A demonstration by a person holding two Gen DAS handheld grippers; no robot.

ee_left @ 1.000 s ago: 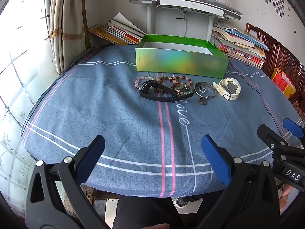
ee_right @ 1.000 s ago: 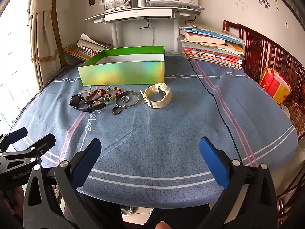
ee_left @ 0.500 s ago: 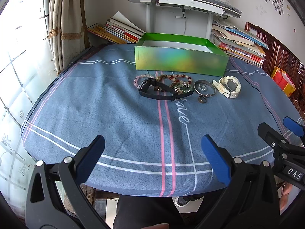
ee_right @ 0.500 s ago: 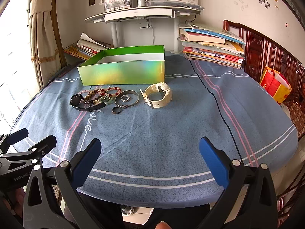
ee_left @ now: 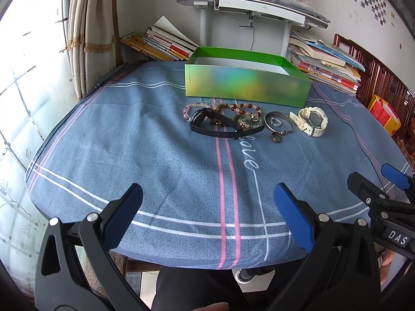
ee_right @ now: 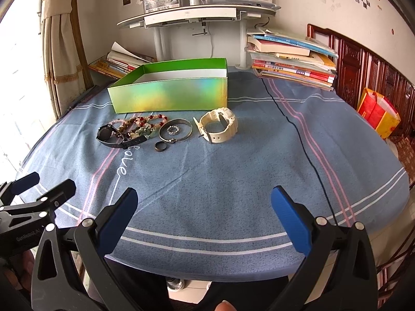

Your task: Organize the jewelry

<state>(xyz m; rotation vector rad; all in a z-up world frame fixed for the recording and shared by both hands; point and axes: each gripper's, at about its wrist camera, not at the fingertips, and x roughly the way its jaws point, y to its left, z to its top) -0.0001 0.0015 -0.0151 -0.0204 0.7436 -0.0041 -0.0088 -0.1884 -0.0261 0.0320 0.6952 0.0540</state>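
Jewelry lies in a row on the bench just near the open green box (ee_left: 247, 88), probably staged for loading: black watch (ee_left: 207, 121), beaded bracelets (ee_left: 243, 111), bangle (ee_left: 278, 121), ring (ee_left: 275, 138), white watch (ee_left: 312, 120). Left claw (ee_left: 207, 215) and right claw (ee_right: 205, 213) hang released at the near edge, well apart from everything.

your green box (ee_left: 246, 88) hides its own floor behind the front wall; bead bracelets (ee_left: 241, 115) tangle together, count unclear

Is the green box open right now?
Open: the green box has no lid on, and its white inner wall shows in both views.
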